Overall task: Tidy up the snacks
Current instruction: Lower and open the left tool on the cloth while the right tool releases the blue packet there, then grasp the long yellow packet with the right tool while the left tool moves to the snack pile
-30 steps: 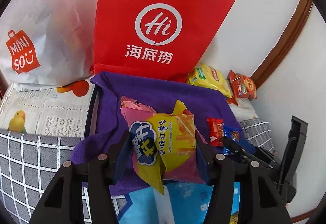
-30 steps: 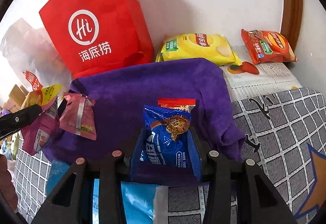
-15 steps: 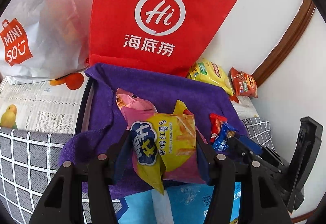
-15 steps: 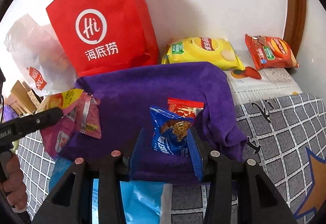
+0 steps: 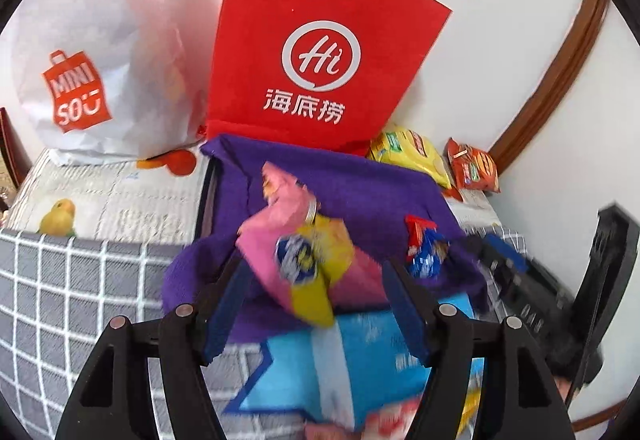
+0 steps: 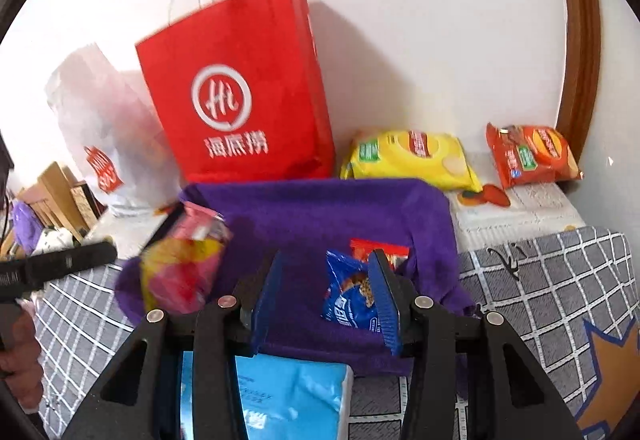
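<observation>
- The pink-and-yellow snack bag (image 5: 304,260) sits blurred between the spread left tongs (image 5: 316,304), over the purple cloth (image 5: 360,192); unheld, it may tumble off the near edge.
- The blue cookie packet (image 6: 350,296) (at 1 o'clock) touches one finger of the released right tongs (image 6: 328,296), which may snag it.

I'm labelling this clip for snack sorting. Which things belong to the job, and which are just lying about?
Job: pink-yellow packet, blue cookie packet, small red packet, yellow chip bag, orange chip bag, purple cloth.
Lying about: red bag, white bag, blue tissue pack.
</observation>
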Available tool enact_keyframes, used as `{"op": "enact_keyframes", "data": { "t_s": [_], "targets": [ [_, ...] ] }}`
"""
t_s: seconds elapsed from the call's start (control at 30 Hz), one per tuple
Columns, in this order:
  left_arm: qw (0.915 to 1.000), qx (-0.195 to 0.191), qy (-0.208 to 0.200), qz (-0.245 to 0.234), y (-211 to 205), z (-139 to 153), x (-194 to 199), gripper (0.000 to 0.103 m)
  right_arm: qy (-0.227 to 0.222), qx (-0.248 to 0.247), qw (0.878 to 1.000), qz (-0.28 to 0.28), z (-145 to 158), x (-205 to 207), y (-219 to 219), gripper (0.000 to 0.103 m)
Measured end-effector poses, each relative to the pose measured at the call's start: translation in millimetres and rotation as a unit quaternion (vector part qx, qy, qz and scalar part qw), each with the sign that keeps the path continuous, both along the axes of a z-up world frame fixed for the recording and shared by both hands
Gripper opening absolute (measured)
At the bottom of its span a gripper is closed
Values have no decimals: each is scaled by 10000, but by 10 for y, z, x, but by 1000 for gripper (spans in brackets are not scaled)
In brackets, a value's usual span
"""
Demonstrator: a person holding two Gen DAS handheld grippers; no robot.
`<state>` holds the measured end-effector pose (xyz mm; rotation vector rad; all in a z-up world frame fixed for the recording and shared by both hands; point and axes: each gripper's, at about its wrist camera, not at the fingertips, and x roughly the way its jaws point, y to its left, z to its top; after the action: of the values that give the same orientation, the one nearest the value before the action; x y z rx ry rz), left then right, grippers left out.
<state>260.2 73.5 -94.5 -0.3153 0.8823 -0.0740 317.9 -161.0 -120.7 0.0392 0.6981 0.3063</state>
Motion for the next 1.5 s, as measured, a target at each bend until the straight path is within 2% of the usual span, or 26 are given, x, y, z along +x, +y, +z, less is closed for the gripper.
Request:
{"op": "enact_keyframes", "data": {
  "t_s": [0.13, 0.3, 0.43, 0.5, 0.67, 0.73, 1.07, 1.27, 1.33, 1.5],
  "targets": [
    [9999, 71, 28, -93, -6, 26, -306, 67, 56, -283, 9994, -194, 148, -280, -29, 45],
    [9998, -72, 66, -192, -42, 28, -591, 67, -278, -644, 9972, -248, 343, -851, -80, 45],
    [9997, -93, 57, -221, -70, 57, -845, 67, -320, -924, 9946, -351, 370, -1231, -132, 45],
    [9998, -33, 55, -177, -68, 73, -945, 67, -201, -853, 9955, -368, 339, -1359, -166, 45],
    [9998, 62, 124, -117, -20, 49, -1195, 67, 363, -213, 9989, -220, 185, -1605, -265, 45],
    [9998, 54, 168, -110, 8, 15, -1267, 67, 502, -116, 9984, -217, 102, -1681, -274, 45],
    [9995, -68, 249, -208, 46, -97, -1514, 67, 889, 39, 9956, -291, -256, -1807, -200, 50],
    [9994, -65, 224, -275, 46, -93, -1616, 67, 937, 158, 9951, -284, -365, -1626, -129, 51],
    [9993, -23, 205, -315, 32, -70, -1642, 67, 1022, 22, 9942, -318, -420, -1527, -72, 52],
    [9992, 59, 168, -360, 23, -32, -1682, 67, 1246, 128, 9916, -308, -584, -1345, 25, 52]
  ]
}}
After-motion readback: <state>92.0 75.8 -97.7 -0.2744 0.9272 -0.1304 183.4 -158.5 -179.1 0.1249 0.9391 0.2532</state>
